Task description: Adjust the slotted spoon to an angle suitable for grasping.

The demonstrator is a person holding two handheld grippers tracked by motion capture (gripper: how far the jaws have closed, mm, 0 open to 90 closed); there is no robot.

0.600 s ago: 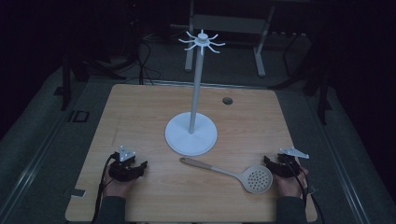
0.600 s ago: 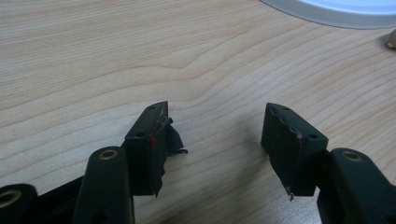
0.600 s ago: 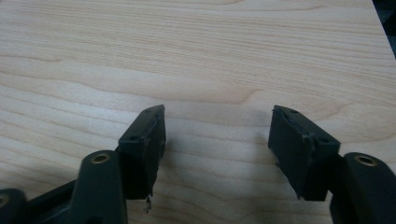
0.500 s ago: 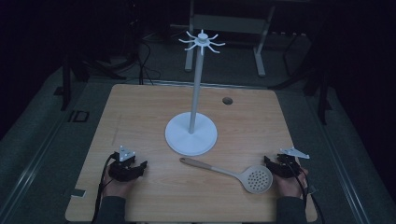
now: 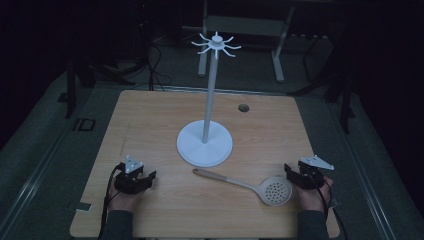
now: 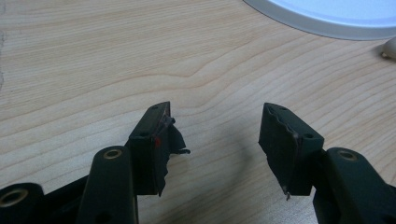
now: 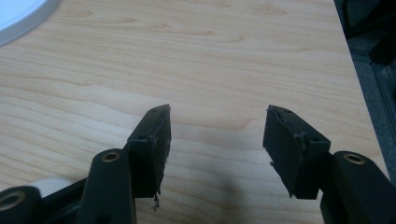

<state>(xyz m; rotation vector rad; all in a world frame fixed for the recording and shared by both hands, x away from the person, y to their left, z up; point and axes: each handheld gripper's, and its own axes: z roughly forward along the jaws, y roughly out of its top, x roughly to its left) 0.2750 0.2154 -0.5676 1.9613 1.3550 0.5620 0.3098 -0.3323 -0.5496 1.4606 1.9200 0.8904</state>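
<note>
A slotted spoon (image 5: 247, 186) with a pale handle and a round perforated head lies flat on the wooden table (image 5: 150, 125), in front of a white hook stand (image 5: 205, 142) with a tall pole and a ring of hooks on top. My left gripper (image 5: 145, 178) rests low at the table's front left, open, with only bare wood between its jaws (image 6: 215, 122). At the front right my right gripper (image 5: 291, 172) stands open too, just right of the spoon's head; its own view (image 7: 217, 121) has nothing between the jaws.
A small dark round hole (image 5: 243, 107) sits in the table behind the stand's base. Dark floor, cables and metal frame legs (image 5: 280, 55) surround the table. The stand's white base edge (image 6: 327, 18) lies ahead of the left gripper.
</note>
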